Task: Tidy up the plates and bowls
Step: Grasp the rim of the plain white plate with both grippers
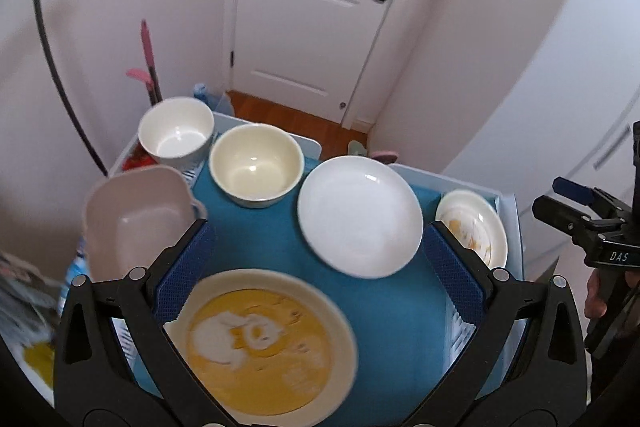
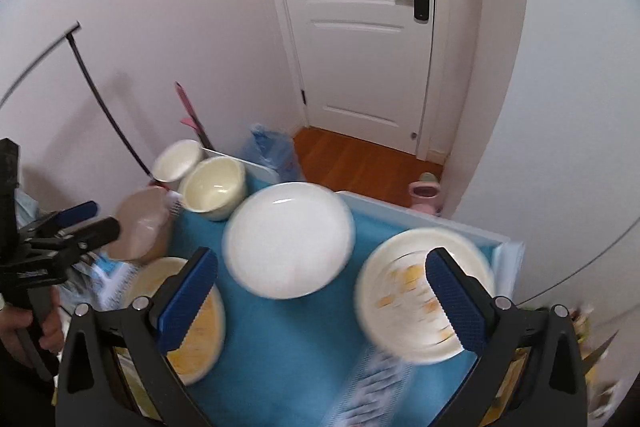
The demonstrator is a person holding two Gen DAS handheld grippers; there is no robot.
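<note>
Left gripper (image 1: 320, 255): its fingers stood wide open and empty, above the yellow plate (image 1: 260, 343).
Right gripper (image 2: 320, 283): its fingers were also wide open, nothing between them, above the blue mat (image 2: 304, 347).
Bench: a blue mat covered it, with a white edge (image 2: 420, 217) at the far side.
Plates: the yellow plate lay nearest on the left; the white plate (image 1: 360, 217) lay in the middle; a small plate with orange marks (image 1: 474, 227) lay at the right edge. The three were apart, none stacked.
Bowls: the cream bowl (image 1: 256, 165) and the white bowl (image 1: 176, 131) stood side by side at the far left corner, upright, not nested.
Pink container (image 1: 136, 219): it was at the left edge, tilted; I could not tell what it leaned on.
Progress: in my judgement the sorting was hardly begun, because every piece sat alone.
Left to do: probably to pile the plates together and to put one bowl inside the other.
</note>
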